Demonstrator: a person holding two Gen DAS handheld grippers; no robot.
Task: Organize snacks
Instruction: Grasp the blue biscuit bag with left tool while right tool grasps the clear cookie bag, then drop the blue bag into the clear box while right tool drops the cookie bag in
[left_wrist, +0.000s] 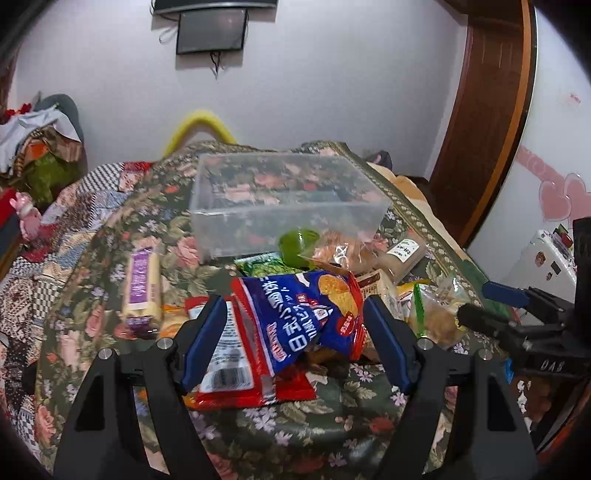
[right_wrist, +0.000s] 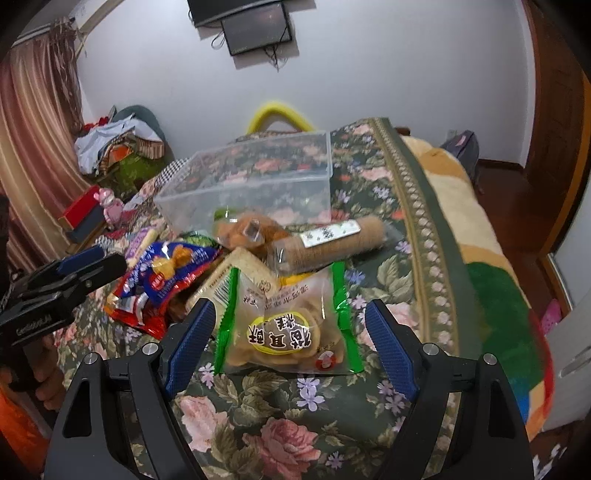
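L wrist view, L to R: purple pack (left_wrist: 142, 284) lies alone on the floral cloth (left_wrist: 288, 424), left of the pile. L gripper (left_wrist: 295, 343) jaws wide apart, nothing clamped, blue pads either side of the blue chip bag (left_wrist: 314, 314). Chip bag sits tilted on top of a red pack (left_wrist: 236, 384). Behind them the clear bin (left_wrist: 288, 206) stands upright w/ no snacks in it that I can see. Green cup (left_wrist: 297, 245) just in front of the bin's near wall, touching the pile; clear bag of brown snacks (left_wrist: 340, 251) beside it. Labelled roll (left_wrist: 404, 254) further right. R gripper's fingers enter from the right edge, jaws apart.

R wrist view, L to R: L gripper (right_wrist: 99, 266) at left edge over the chip bag (right_wrist: 173, 273), not touching it afaict. R gripper (right_wrist: 291, 343) jaws wide apart, nothing clamped, straddling the green-edged bag (right_wrist: 288, 328), which lies flat on the cloth (right_wrist: 277, 424). Cracker pack (right_wrist: 236, 269) partly under that bag. Bin (right_wrist: 255, 184) behind the pile, roll (right_wrist: 328, 238) in front of its right end. Blanket (right_wrist: 491, 280) along the cloth's right edge
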